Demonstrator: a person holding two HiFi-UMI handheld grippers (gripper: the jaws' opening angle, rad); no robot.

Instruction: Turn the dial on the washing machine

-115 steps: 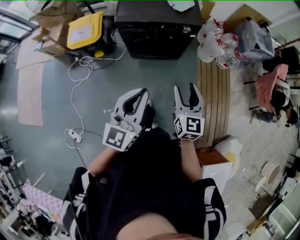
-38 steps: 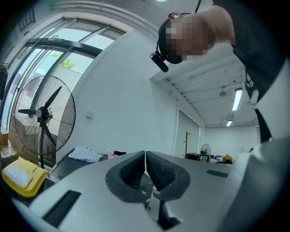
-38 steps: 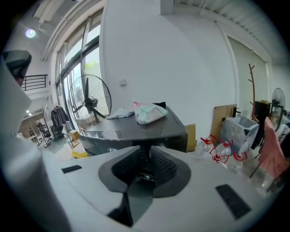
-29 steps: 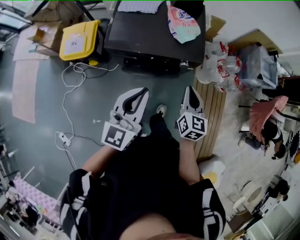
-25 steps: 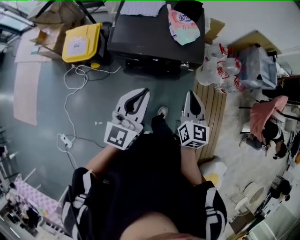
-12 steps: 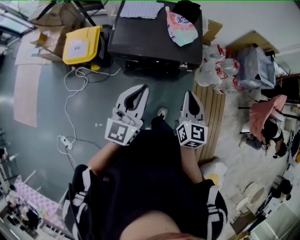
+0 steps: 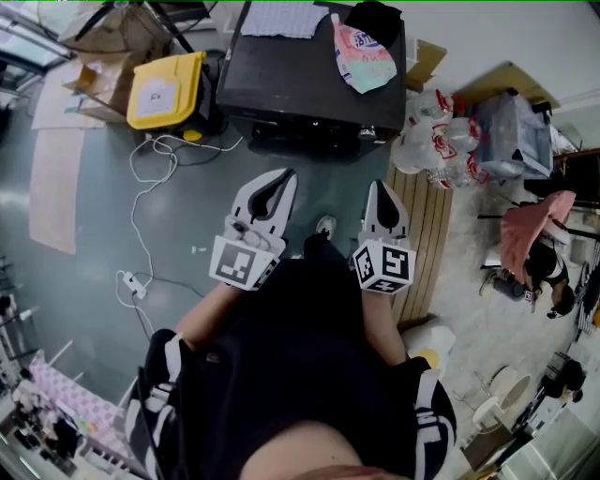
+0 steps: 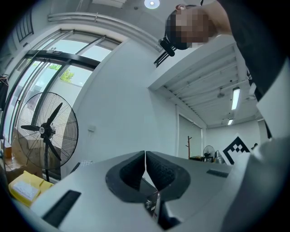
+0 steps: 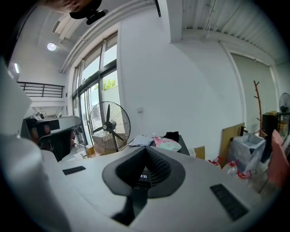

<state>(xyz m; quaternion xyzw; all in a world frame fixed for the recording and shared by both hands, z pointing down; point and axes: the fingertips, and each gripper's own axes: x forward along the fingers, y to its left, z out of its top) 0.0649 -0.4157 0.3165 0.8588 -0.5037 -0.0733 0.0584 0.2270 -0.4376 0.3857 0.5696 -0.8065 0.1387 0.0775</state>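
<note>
Black box-shaped washing machine [image 7: 300, 70] stands at far centre on the grey floor [image 7: 187, 225], well apart from both tools, with bare floor between. Its dial [image 7: 372, 132] is a small pale knob at the right end of the front panel, too small in the head view to read its setting.

Right tool [image 7: 380, 187] points toward the machine's right end, roughly in line with the dial and far short of it. Left tool [image 7: 284, 176] is near it on the left, aimed at the middle of the front.

Left tool: jaws pressed together tip to tip, nothing between. Right tool: jaws pressed together, nothing pinched.

Head view only:
- pink printed pouch [image 7: 364, 54] and dark cloth [image 7: 375, 19] on the machine's top
- yellow plastic case [image 7: 167, 77] on the floor left of the machine
- white cable [image 7: 148, 192] looping across the floor
- slatted wooden board [image 7: 429, 216] just right of the right tool
- clear bags of bottles [image 7: 436, 108] at the machine's right

Right gripper view only: small lit display [image 9: 143, 176] showing in the hollow behind the closed tips; big black floor fan [image 9: 108, 127] left of the machine, by tall windows [image 9: 97, 86].

Left gripper view misses the machine: white wall [image 8: 127, 99], the fan at far left, ceiling lights.
</note>
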